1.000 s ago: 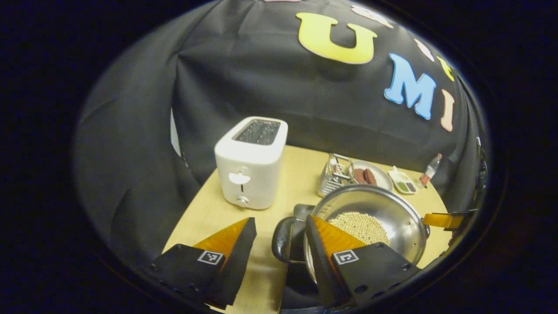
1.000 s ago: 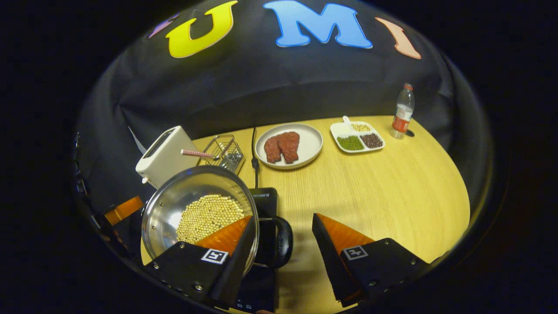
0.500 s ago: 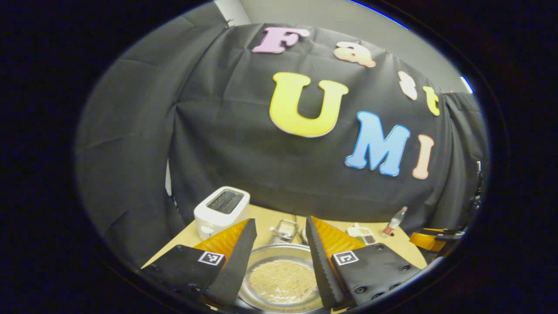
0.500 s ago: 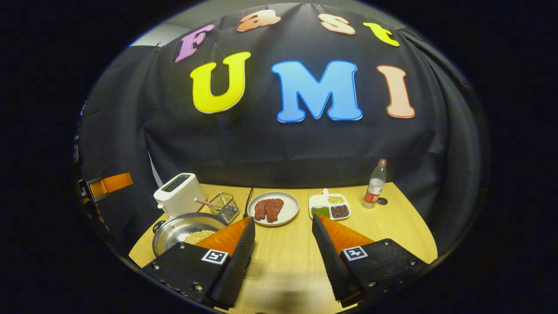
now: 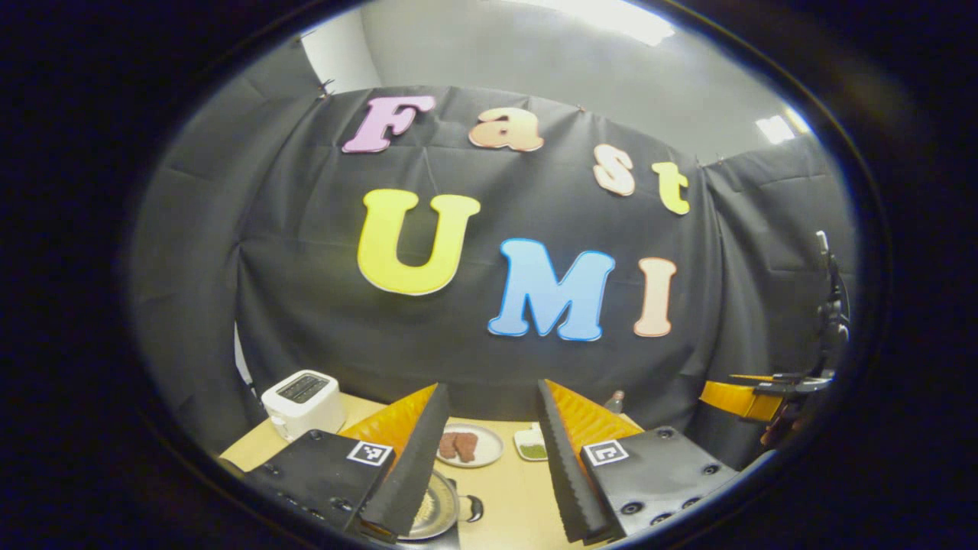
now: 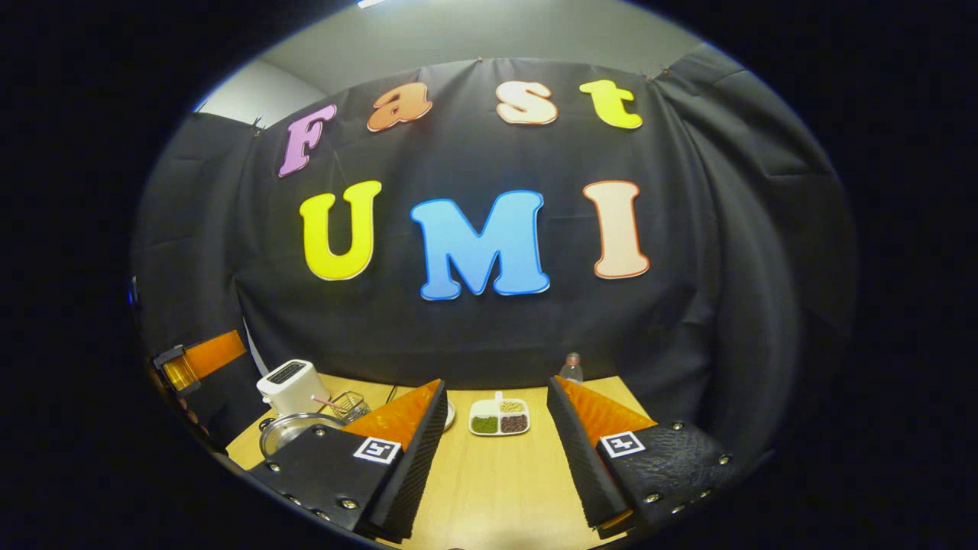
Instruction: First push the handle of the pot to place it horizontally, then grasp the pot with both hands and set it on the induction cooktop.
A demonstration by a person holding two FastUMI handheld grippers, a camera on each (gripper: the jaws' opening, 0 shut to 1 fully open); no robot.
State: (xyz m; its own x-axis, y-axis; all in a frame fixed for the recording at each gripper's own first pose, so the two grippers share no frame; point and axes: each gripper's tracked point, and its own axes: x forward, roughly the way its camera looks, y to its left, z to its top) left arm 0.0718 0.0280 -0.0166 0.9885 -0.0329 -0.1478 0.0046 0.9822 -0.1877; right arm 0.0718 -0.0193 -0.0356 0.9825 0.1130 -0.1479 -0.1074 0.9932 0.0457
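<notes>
Both tools have risen away from the pot [image 5: 432, 510], which now sits low beneath the left tool [image 5: 485, 451], left of the right tool [image 6: 497, 443]. Each stands wide open, holding nothing, over the surface [image 6: 497, 473].

Toaster [image 6: 293, 384] at the worktop's [image 6: 497, 473] left rear, wire basket [image 6: 349, 404] just right of it, pot [image 6: 294, 429] in front of both, divided dish [image 6: 500, 421] mid-worktop, bottle [image 6: 571, 369] behind it
</notes>
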